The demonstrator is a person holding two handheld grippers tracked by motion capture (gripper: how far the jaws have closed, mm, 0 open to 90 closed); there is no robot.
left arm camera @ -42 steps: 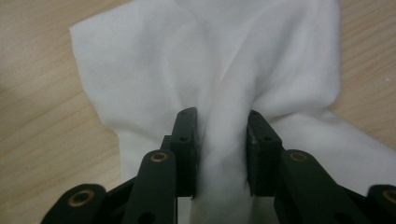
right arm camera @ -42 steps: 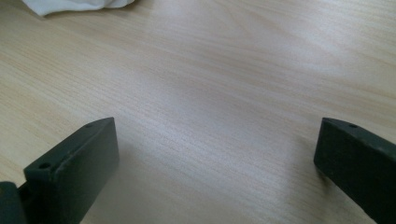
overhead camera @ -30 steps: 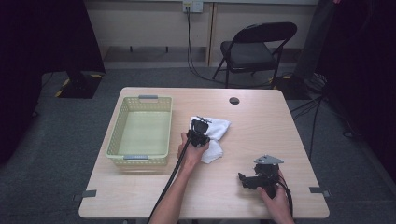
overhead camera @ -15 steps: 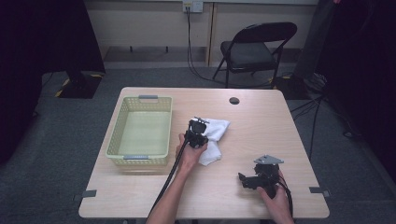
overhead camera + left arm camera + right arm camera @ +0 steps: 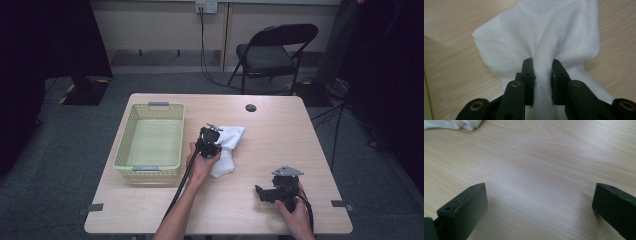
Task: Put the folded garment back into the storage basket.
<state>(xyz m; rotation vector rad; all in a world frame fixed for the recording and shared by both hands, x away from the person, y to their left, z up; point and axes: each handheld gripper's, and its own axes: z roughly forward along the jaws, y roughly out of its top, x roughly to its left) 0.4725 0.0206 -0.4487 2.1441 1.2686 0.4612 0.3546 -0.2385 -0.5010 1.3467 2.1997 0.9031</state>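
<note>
A white cloth (image 5: 231,139) lies crumpled on the wooden table (image 5: 280,130), just right of the basket. My left gripper (image 5: 210,138) is over the cloth's left part, held by a hand. In the left gripper view the left gripper (image 5: 543,63) is shut on a pinched-up fold of the cloth (image 5: 536,32), which spreads out beyond the jaws. My right gripper (image 5: 261,192) rests near the table's front right, pointing left. In the right gripper view the right gripper (image 5: 540,196) stands wide open over bare wood, and a corner of the cloth (image 5: 454,123) shows at the top left.
A pale yellow plastic basket (image 5: 150,114) with nothing in it stands on the table's left half. A small dark round hole cover (image 5: 251,107) sits near the far edge. A black folding chair (image 5: 272,52) stands beyond the table. Cables trail from both grippers toward the front edge.
The left gripper has shifted very slightly on the cloth, which looks a little more bunched. The right gripper has not moved.
</note>
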